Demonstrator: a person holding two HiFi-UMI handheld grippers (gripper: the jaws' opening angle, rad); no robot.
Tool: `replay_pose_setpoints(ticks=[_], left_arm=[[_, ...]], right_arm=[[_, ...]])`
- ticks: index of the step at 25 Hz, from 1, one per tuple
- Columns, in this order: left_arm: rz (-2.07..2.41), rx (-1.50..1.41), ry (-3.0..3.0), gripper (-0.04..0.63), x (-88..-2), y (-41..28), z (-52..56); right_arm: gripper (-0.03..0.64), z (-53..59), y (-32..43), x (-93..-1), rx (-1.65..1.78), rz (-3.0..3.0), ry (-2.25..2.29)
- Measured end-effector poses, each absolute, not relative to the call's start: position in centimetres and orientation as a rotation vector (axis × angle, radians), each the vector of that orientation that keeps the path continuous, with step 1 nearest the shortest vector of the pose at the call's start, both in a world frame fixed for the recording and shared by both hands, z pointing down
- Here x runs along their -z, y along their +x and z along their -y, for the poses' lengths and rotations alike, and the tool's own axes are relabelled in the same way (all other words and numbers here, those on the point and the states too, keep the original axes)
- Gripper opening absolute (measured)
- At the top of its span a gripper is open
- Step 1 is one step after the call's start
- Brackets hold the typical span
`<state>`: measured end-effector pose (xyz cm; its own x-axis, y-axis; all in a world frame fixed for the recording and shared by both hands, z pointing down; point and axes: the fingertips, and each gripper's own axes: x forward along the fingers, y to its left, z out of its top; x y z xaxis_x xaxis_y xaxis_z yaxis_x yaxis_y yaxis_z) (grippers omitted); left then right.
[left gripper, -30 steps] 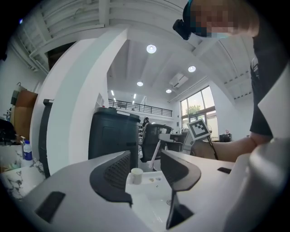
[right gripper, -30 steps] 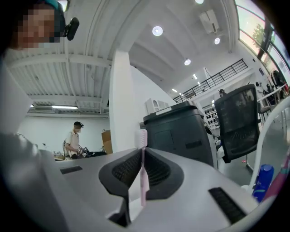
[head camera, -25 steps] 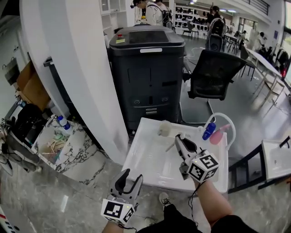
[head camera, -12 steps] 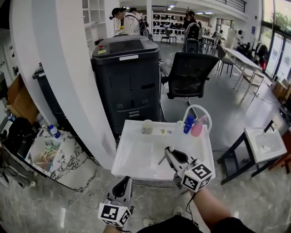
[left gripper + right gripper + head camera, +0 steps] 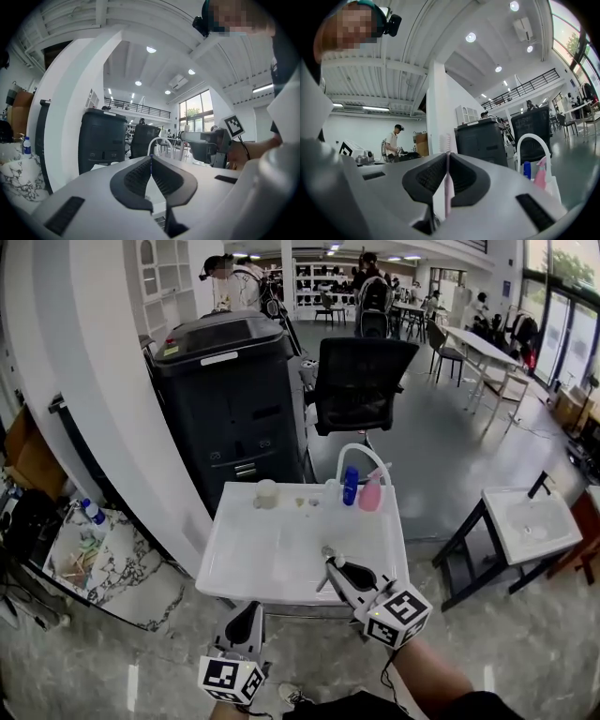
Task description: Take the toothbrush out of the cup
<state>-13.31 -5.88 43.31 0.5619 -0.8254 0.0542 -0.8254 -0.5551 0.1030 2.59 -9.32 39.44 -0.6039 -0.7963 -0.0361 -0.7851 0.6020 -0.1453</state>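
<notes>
Grips the toothbrush (image 5: 447, 190) in the right gripper (image 5: 446, 154), jaws pinched tight on the pale pink handle, bristled head poking up just past the tips. Holds that gripper level above the near part of the white basin (image 5: 272, 563), marker cube (image 5: 398, 615) toward the body, brush shaft crossing the jaws and slanting down on the near side. Has the toothbrush out of the cup (image 5: 267, 493) and well apart from it, the cup standing upright near the basin's far edge, left of centre. Carries the left gripper (image 5: 151, 160) lower and nearer, just off the basin's front edge toward its left, over the grey floor (image 5: 141, 615), pointing level toward the basin. Shows its jaws fully together in the left gripper view, ribbed pads meeting tip to tip, nothing between them. Sees a blue bottle (image 5: 350, 486) and a pink spray bottle (image 5: 371, 493) side by side at the far right of the basin, under a white arched tube (image 5: 361, 448). Faces a black cabinet-like machine (image 5: 230, 399) behind the basin, beside a broad white column (image 5: 103, 381), with a black office chair (image 5: 361, 381) to the right of the machine. Takes in a second white basin (image 5: 530, 521) on a dark stand (image 5: 469, 549) farther right, well apart from the first
</notes>
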Motion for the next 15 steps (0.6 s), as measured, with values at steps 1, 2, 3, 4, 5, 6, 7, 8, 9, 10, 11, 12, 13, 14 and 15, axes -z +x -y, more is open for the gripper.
replay_pose_setpoints(ticks=[1,2,3,4,5,6,7,8,9,10,11,12,13,14,15], left_arm=[[1.422,-0.007,2.669,0.023,-43.3,-12.2,5.2],[1.427,-0.014,2.667,0.023,-43.4,-11.2,4.5],[1.435,-0.020,2.662,0.023,-43.4,-10.2,3.8],[1.445,-0.026,2.657,0.023,-43.4,-9.3,3.1],[1.454,-0.032,2.653,0.024,-43.4,-8.4,2.4],[1.462,-0.036,2.651,0.023,-43.5,-7.6,1.7],[1.470,-0.042,2.648,0.023,-43.6,-6.9,0.9],[1.478,-0.048,2.644,0.024,-43.6,-6.1,0.2],[1.487,-0.053,2.640,0.023,-43.5,-5.5,-0.6],[1.496,-0.057,2.635,0.024,-43.5,-4.8,-1.2],[1.505,-0.059,2.632,0.025,-43.4,-4.3,-1.7],[1.514,-0.060,2.627,0.025,-43.4,-3.8,-2.2],[1.524,-0.062,2.622,0.024,-43.3,-3.4,-2.7],[1.532,-0.066,2.621,0.023,-43.4,-3.0,-3.2],[1.540,-0.071,2.620,0.023,-43.4,-2.7,-3.7]], right_arm=[[0.031,8.6,3.4,-39.5,0.173,-2.736,-1.342],[0.031,8.0,4.1,-39.6,0.169,-2.747,-1.333],[0.031,7.3,4.9,-39.7,0.164,-2.757,-1.321],[0.031,6.7,5.5,-39.8,0.160,-2.767,-1.309],[0.031,6.0,6.1,-39.9,0.159,-2.776,-1.297],[0.031,5.3,6.6,-40.0,0.157,-2.785,-1.282],[0.031,4.7,7.0,-40.1,0.155,-2.793,-1.265],[0.031,4.0,7.4,-40.2,0.153,-2.801,-1.248],[0.031,3.5,7.8,-40.2,0.152,-2.808,-1.234],[0.029,3.0,8.1,-40.3,0.152,-2.815,-1.221],[0.030,2.6,8.4,-40.3,0.152,-2.820,-1.208],[0.029,2.2,8.7,-40.2,0.154,-2.826,-1.197],[0.029,1.8,9.0,-40.3,0.158,-2.830,-1.186],[0.029,1.4,9.2,-40.3,0.161,-2.834,-1.174],[0.029,1.0,9.4,-40.3,0.162,-2.838,-1.161]])
